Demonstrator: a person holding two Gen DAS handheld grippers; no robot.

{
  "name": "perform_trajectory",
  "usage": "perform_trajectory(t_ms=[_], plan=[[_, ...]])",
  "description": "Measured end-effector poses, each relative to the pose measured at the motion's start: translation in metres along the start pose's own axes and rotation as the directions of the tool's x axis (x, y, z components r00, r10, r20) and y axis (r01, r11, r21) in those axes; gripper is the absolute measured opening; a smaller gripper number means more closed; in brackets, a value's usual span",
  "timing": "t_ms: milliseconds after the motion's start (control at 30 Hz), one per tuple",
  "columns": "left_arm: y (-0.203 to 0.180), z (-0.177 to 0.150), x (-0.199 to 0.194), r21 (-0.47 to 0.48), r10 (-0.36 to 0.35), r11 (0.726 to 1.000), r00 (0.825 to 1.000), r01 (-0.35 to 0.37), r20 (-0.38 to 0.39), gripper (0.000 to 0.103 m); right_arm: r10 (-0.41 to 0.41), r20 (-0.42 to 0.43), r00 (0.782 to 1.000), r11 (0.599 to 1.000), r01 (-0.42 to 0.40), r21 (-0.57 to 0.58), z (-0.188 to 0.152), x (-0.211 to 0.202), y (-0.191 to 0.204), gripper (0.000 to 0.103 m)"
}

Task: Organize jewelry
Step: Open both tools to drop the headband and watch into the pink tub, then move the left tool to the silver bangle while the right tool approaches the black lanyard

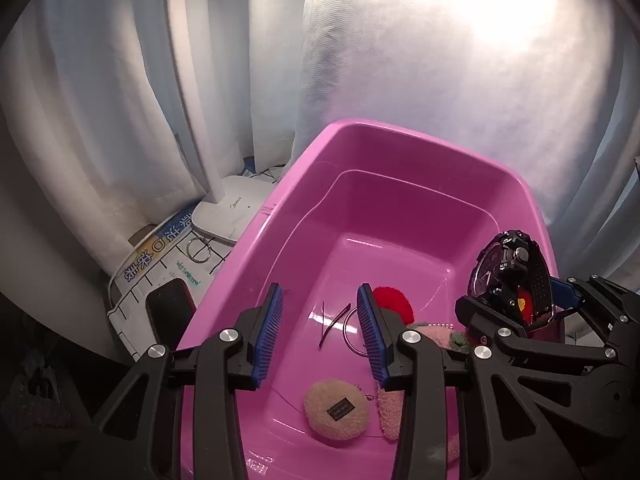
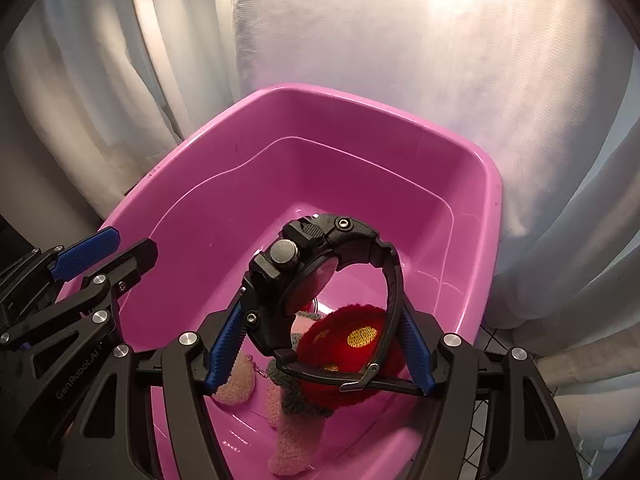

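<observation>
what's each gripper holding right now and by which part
The right gripper clamps the chunky black wristwatch across its closed strap loop, beside the case. The left gripper is open, holding nothing.

left gripper (image 1: 320, 336): fingers parted, nothing between, tilted downward | right gripper (image 2: 320, 344): fingers clamped, tilted downward

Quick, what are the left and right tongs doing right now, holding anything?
Left tongs: open and empty, over the pink tub.
Right tongs: closed on the black watch, held above the tub.
</observation>
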State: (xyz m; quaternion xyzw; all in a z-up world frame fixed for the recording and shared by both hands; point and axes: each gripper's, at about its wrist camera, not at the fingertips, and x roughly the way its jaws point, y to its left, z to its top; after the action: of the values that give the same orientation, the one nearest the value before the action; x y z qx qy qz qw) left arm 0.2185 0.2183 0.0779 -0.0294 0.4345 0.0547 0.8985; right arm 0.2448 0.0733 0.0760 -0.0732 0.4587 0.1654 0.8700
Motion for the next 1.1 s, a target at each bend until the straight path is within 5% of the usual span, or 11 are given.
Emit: perform_trajectory(t_ms=[167,700,1100], plan=[[0.01,-0.001,-0.005,-0.036,-0.008,0.999,1.0,0.009,0.015,0.082,-0.024,-0.003,1.0,0.999,0.024,0.029,0.002,0.001,-0.007,0.066],[0.017,0.004,-0.047,-0.088,-0.048,0.994,0.993,0.058,0.105,0.091,-0.063,0.137,0.989,0.998,0.06,0.03,0.006,-0.045,-0.015,0.075],[-0.045,-0.023,-0.065,-0.011,-0.14,0.99,0.987,0.142,0.085,0.092,-0.034,0.23,0.973,0.985,-0.006,0.174,-0.095,-0.11,-0.072,0.075]])
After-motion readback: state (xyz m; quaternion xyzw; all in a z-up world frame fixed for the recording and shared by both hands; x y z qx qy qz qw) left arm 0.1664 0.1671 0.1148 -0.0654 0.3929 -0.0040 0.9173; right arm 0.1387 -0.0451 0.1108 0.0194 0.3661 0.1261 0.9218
